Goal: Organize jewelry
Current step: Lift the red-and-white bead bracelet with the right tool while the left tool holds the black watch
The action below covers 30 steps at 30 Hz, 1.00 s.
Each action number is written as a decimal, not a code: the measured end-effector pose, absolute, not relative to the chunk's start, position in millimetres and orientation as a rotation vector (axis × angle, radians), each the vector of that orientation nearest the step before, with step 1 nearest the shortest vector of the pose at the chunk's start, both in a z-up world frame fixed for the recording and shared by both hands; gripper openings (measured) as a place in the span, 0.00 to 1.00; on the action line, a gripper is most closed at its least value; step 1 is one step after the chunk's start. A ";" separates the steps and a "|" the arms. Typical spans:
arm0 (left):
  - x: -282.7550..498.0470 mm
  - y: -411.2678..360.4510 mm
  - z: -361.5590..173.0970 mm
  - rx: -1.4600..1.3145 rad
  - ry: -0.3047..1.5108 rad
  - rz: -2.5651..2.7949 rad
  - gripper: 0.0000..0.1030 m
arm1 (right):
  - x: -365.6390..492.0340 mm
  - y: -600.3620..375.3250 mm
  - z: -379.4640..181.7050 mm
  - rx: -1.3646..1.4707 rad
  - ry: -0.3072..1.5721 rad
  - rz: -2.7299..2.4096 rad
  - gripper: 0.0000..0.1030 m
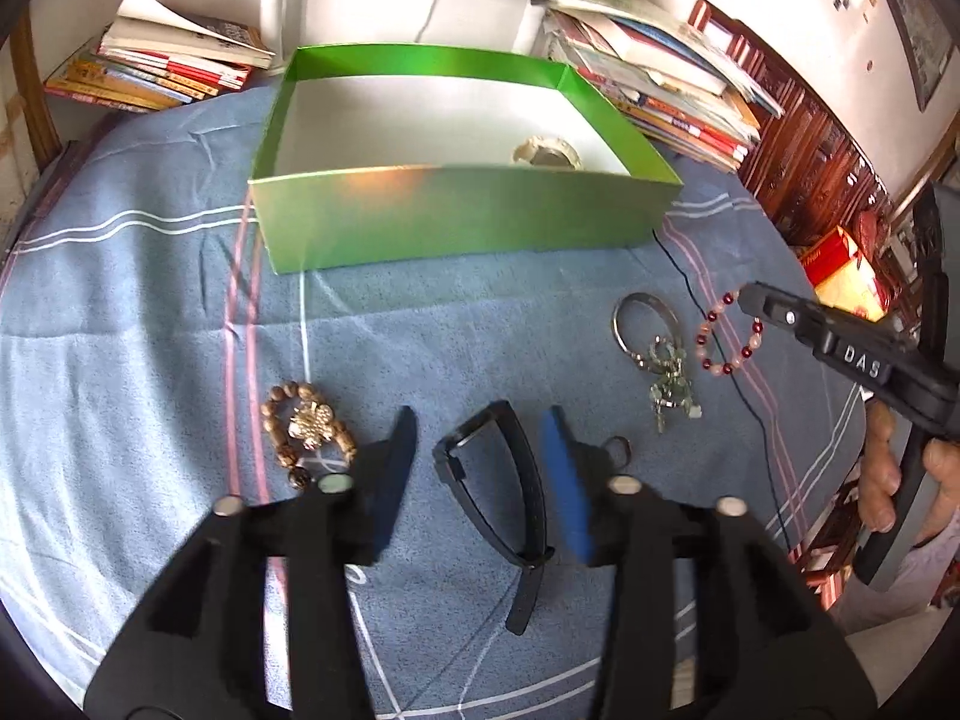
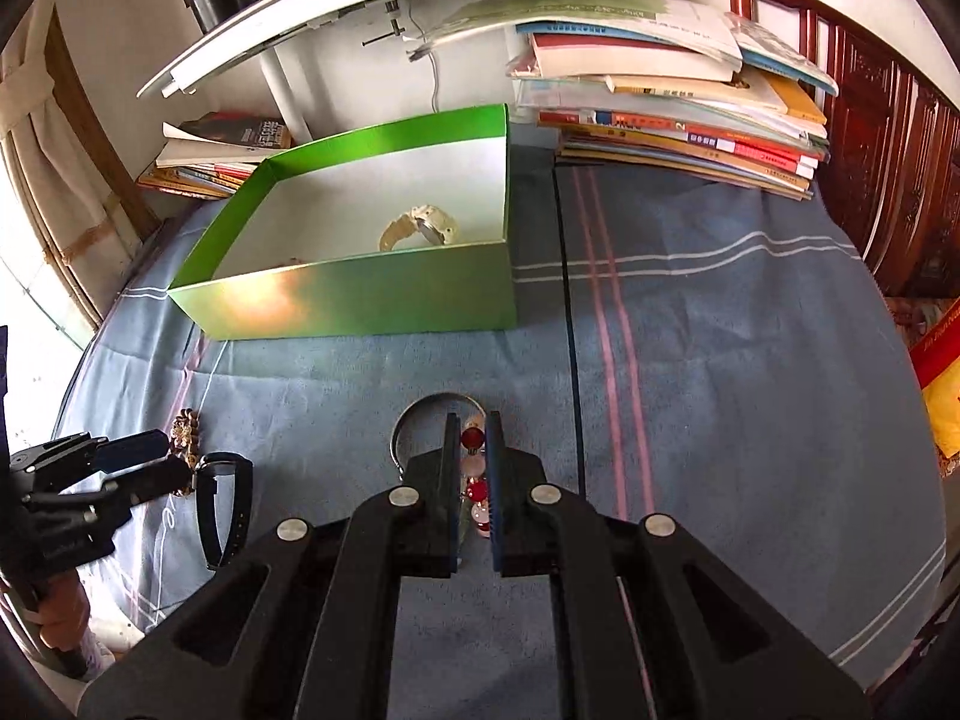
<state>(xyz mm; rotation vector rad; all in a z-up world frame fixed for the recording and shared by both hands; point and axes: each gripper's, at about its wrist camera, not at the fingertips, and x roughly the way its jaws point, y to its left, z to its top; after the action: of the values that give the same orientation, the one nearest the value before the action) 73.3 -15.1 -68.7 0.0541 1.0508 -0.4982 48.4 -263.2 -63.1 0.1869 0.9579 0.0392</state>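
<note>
My left gripper (image 1: pixel 480 456) stands open over the blue cloth. A black wristband (image 1: pixel 498 480) lies between its fingers, and the pads do not press on it. My right gripper (image 2: pixel 471 420) is shut on a bracelet of red and pink beads (image 2: pixel 474 480). In the left wrist view that bracelet (image 1: pixel 720 336) loops from the right gripper's tip (image 1: pixel 753 300), close to the cloth. A green box (image 1: pixel 456 222) stands behind, with a cream watch (image 2: pixel 420 228) inside. A wooden bead bracelet with a gold flower (image 1: pixel 306 426) lies left of my left gripper.
A metal key ring with a charm (image 1: pixel 645 318) lies by the bead bracelet, and a small ring (image 1: pixel 618 450) sits near my left gripper's right finger. Book stacks (image 2: pixel 678 120) rise behind the box on both sides. A dark cord (image 1: pixel 744 396) crosses the blue cloth (image 2: pixel 720 360).
</note>
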 end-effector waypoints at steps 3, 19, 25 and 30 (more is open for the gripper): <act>70.2 -22.4 -75.9 0.095 1.067 -0.501 0.40 | 48.8 -262.1 -67.4 0.192 0.972 0.042 0.08; 79.1 -25.6 -114.8 0.135 1.157 -0.450 0.17 | 53.8 -257.5 -82.4 0.160 1.011 -0.001 0.08; 80.8 -24.1 -102.4 0.123 1.124 -0.428 0.06 | 52.5 -261.9 -67.2 0.172 0.983 0.004 0.08; 83.3 -18.8 -64.3 0.118 1.020 -0.425 0.06 | 55.6 -255.3 -29.1 0.155 0.891 0.049 0.08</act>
<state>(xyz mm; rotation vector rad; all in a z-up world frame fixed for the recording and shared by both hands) 83.3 -18.8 -64.3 0.1179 1.0202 -0.4249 55.6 -255.3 -29.1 0.1553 0.8913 0.0486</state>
